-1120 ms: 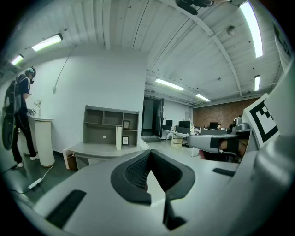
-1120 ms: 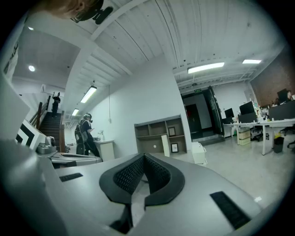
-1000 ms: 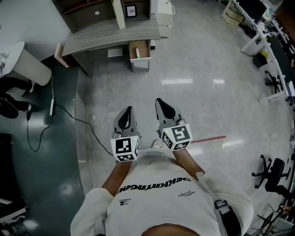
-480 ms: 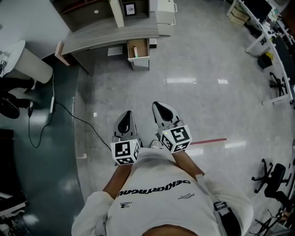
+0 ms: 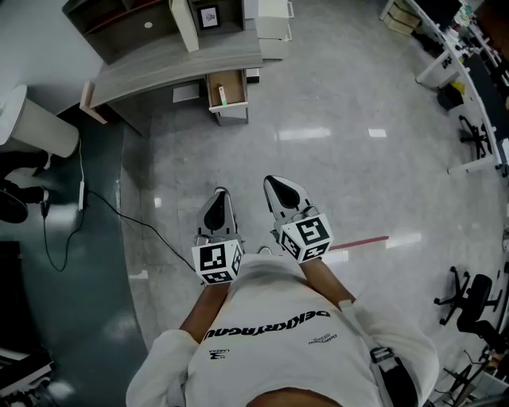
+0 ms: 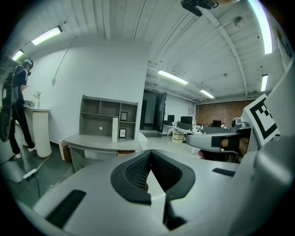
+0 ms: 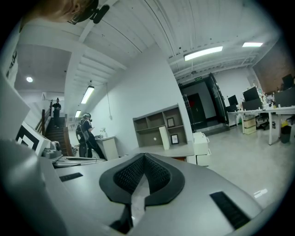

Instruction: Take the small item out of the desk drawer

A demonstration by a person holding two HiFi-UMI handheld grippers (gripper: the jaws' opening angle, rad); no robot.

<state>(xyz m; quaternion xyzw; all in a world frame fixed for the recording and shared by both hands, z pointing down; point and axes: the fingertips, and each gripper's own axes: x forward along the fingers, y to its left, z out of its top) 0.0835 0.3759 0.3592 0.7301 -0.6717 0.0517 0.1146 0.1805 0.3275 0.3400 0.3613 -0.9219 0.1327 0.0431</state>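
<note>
A grey curved desk (image 5: 175, 67) stands far ahead across the floor. Its wooden drawer (image 5: 225, 89) is pulled open, and a small green item (image 5: 223, 96) lies inside. I hold both grippers close to my chest, well short of the desk. The left gripper (image 5: 218, 192) is shut with nothing in it, and the right gripper (image 5: 275, 181) beside it is shut and empty too. In the left gripper view the closed jaws (image 6: 148, 153) point toward the desk (image 6: 103, 143). The right gripper (image 7: 144, 156) also faces the desk (image 7: 173, 150).
A shelf unit (image 5: 139, 20) stands on the desk and a white drawer cabinet (image 5: 273, 32) beside it. A white round pedestal (image 5: 36, 127), a floor cable (image 5: 103, 208) and a person (image 6: 16, 110) are at the left. Office chairs (image 5: 471, 306) and tables (image 5: 445, 56) line the right.
The desk and its open drawer have slid a little to the left in the head view. Both grippers stay shut and side by side in front of my chest.
</note>
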